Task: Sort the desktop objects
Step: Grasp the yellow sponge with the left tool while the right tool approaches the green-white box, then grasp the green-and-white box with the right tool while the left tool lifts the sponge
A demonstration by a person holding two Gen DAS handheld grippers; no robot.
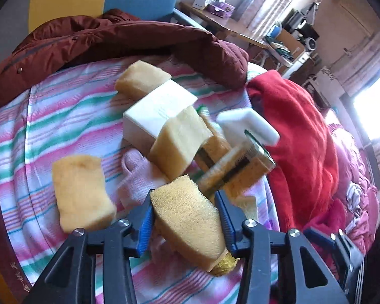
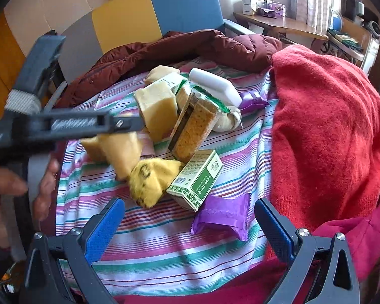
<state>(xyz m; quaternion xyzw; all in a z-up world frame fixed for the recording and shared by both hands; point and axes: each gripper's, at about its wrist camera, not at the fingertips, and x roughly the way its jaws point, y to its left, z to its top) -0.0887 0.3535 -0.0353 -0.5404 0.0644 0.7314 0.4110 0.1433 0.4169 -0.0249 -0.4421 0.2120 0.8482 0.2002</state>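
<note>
My left gripper (image 1: pixel 187 217) is shut on a yellow sponge (image 1: pixel 190 217) and holds it above the striped cloth (image 1: pixel 38 131). In the right wrist view the left gripper (image 2: pixel 129 126) comes in from the left with that sponge (image 2: pixel 124 152). My right gripper (image 2: pixel 190 217) is open and empty, low over the cloth (image 2: pixel 164 248), just behind a purple packet (image 2: pixel 222 215) and a green-white box (image 2: pixel 197 177). A pile holds more sponges (image 1: pixel 81 190), a white box (image 1: pixel 159 106), a clear sponge pack (image 2: pixel 195 124), a white bottle (image 2: pixel 215 86) and a yellow spotted sock (image 2: pixel 149 179).
A red sweater (image 2: pixel 329 131) lies heaped on the right, close to my right gripper. A maroon jacket (image 1: pixel 114 40) lies along the far edge of the cloth. A pink sock (image 1: pixel 139 174) sits under the pile. A second purple packet (image 2: pixel 253 101) lies by the bottle.
</note>
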